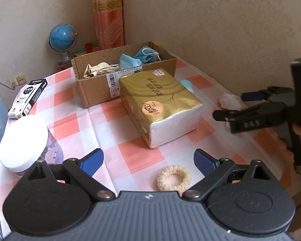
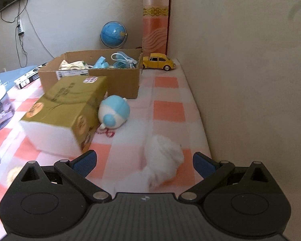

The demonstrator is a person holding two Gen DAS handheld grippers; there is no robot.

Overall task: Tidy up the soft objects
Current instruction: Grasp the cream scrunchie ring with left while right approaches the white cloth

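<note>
Right under your right gripper (image 2: 144, 161), the fluffy white puff (image 2: 161, 160) lies on the checked tablecloth (image 2: 166, 110) between the two blue pads, a little toward the right-hand one. Both fingers are spread wide and hold nothing. The puff looks longer from near to far than across, though blur hides its outline, so I judge a straight drop and a squeeze across its short width should take it.

Your left gripper (image 1: 148, 160) is just as wide open and empty, with the cream scrunchie (image 1: 174, 178) lying flat just short of its fingertips and slightly to the right. Each hand is therefore nearest its own soft thing.

Ahead of both tongs and beyond the gold tissue pack (image 1: 160, 102) sits the open cardboard box (image 1: 102, 92). It already holds blue face masks (image 1: 138, 59) at its right end and a crumpled cream cloth (image 1: 97, 69) at its left, with room in between as far as the views show. From the right gripper the box is forward and to the left, past the blue-and-white ball toy (image 2: 114, 111), which touches the tissue pack's side. Carry the puff high enough to clear both.
</note>
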